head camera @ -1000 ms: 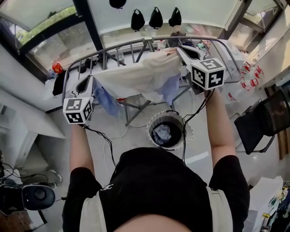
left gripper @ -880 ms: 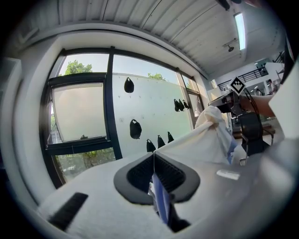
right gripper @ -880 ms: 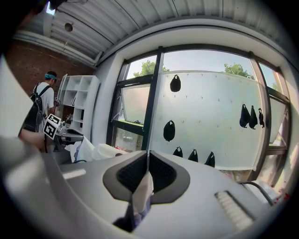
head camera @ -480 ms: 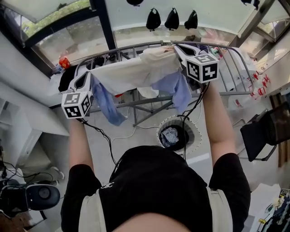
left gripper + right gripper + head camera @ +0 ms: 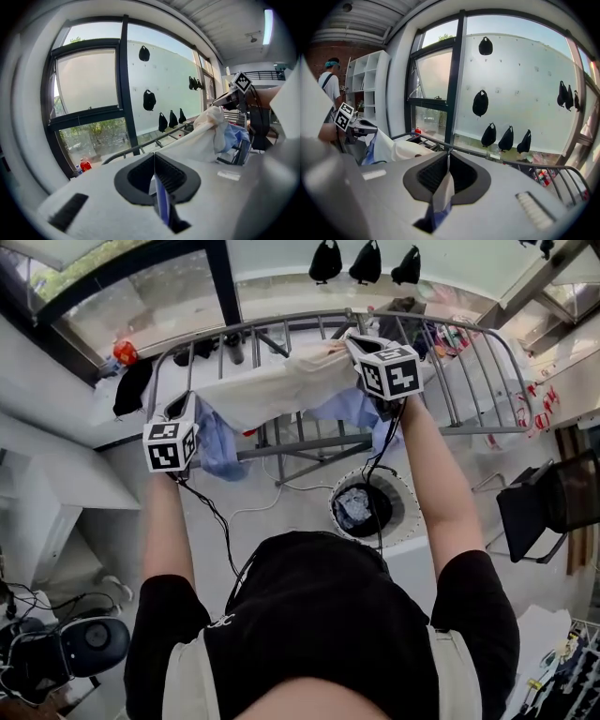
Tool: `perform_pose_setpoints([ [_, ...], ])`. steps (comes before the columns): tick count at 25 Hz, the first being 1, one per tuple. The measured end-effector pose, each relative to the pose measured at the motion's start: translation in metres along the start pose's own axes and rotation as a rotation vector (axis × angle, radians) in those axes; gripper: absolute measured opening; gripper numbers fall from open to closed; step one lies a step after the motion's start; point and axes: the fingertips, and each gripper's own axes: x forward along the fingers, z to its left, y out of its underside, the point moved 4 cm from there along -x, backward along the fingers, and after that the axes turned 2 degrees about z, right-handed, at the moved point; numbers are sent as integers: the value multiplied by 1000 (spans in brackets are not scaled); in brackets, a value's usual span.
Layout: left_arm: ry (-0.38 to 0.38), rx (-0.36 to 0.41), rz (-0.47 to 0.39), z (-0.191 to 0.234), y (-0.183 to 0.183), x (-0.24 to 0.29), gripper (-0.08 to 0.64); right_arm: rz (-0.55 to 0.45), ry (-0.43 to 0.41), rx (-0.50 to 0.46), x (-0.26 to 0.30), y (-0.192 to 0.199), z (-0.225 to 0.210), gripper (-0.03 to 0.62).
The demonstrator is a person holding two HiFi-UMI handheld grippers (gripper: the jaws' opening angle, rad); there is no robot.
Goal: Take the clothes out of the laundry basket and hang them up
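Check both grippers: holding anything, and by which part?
Yes: one cream-and-blue garment, stretched above the drying rack. The left gripper pinches one end, the right gripper the opposite end; both are shut on the fabric.

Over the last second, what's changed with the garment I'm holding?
Both grippers have come down and forward together, bringing the cream and blue garment, stretched between them, low over the drying rack. Nothing was let go: the left gripper and right gripper stay shut on its edges. The laundry basket still stands on the floor with cloth inside.
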Motion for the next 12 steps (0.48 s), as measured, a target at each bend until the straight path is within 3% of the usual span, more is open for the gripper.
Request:
perform_pose_setpoints([
  [12, 50, 23, 183, -9, 76, 50, 12, 247, 94, 3, 55, 73, 10, 32],
])
